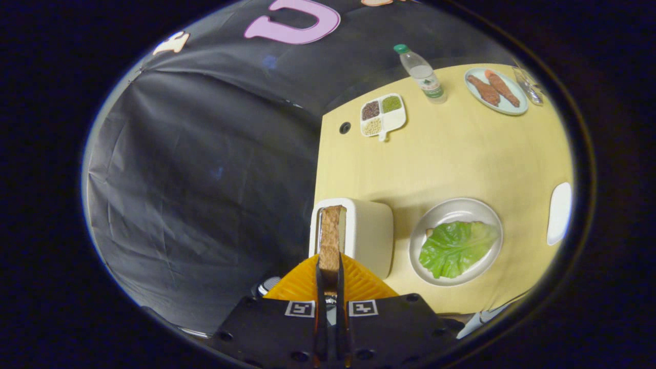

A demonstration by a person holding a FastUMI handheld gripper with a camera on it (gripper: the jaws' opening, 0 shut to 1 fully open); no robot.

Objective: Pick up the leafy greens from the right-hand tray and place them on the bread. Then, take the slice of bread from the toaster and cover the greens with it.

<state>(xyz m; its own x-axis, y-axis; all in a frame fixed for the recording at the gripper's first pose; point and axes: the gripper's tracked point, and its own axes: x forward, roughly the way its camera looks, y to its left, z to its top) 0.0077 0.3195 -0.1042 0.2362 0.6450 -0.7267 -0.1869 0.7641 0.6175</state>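
Now my tongs (330,277) pinch the bread slice (331,238), both fingers pressed flat against it, above the toaster (366,230). I'd lift straight (no tilting), then carry it to the greens (453,248) on the plate (484,210) beside it.

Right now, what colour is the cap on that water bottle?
Green. The cap tops the clear bottle on the table, seen best in the gripper view, far beyond the fingers.

No text you can read. The water bottle (423,75) near the table's (461,154) far edge carries a label, too small. Two square coded markers sit on the gripper (331,266) body, fingers closed on the bread slice (331,238).
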